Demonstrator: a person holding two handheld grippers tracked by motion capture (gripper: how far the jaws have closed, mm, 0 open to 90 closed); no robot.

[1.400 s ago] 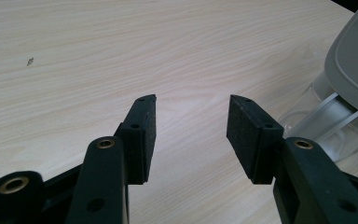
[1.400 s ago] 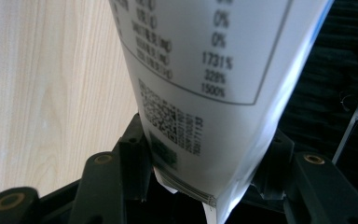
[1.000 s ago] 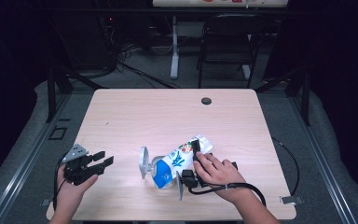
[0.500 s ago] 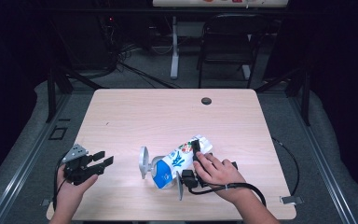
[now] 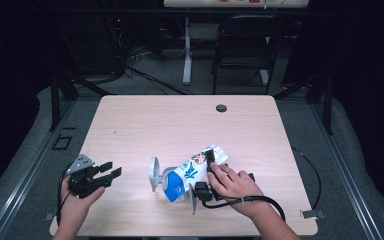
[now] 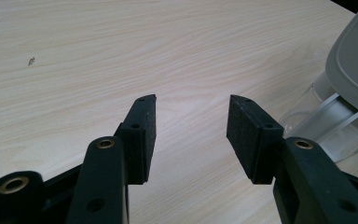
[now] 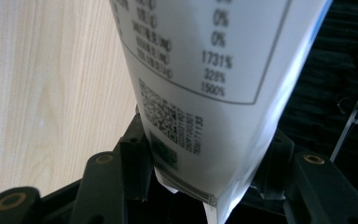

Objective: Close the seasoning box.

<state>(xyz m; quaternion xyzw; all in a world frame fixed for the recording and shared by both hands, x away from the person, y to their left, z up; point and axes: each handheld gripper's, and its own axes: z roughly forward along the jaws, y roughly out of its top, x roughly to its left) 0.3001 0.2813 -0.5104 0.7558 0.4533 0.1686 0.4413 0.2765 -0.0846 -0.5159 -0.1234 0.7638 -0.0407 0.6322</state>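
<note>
- The carton [image 5: 192, 170] is a white and blue printed drink pack. It lies tilted across the near middle of the wooden counter [image 5: 180, 125], with its blue lower end toward the person and its folded top toward the far right.
- In the right gripper view the carton [image 7: 205, 93] shows a printed table of percentages and a square code. Its sealed end sits between the two black fingers [image 7: 130, 154].
- The right gripper [image 5: 207, 172] lies under the person's right hand [image 5: 232, 182], on the right side of the carton. Its fingers stand wide and press on both sides of the carton, so it grips the carton.
- A clear container with a grey lid [image 5: 156, 174] lies on the counter against the carton's lower end. In the left gripper view the container [image 6: 345, 93] shows at the right edge, resting on the wood.
- The left gripper [image 5: 105, 172] is in the person's left hand [image 5: 77, 197] at the near left corner of the counter, well apart from the carton.
- Its fingers [image 6: 142, 135] are spread apart and hold nothing; bare wood shows between them.
- A dark round cable port [image 5: 221, 108] is set in the far part of the counter.
</note>
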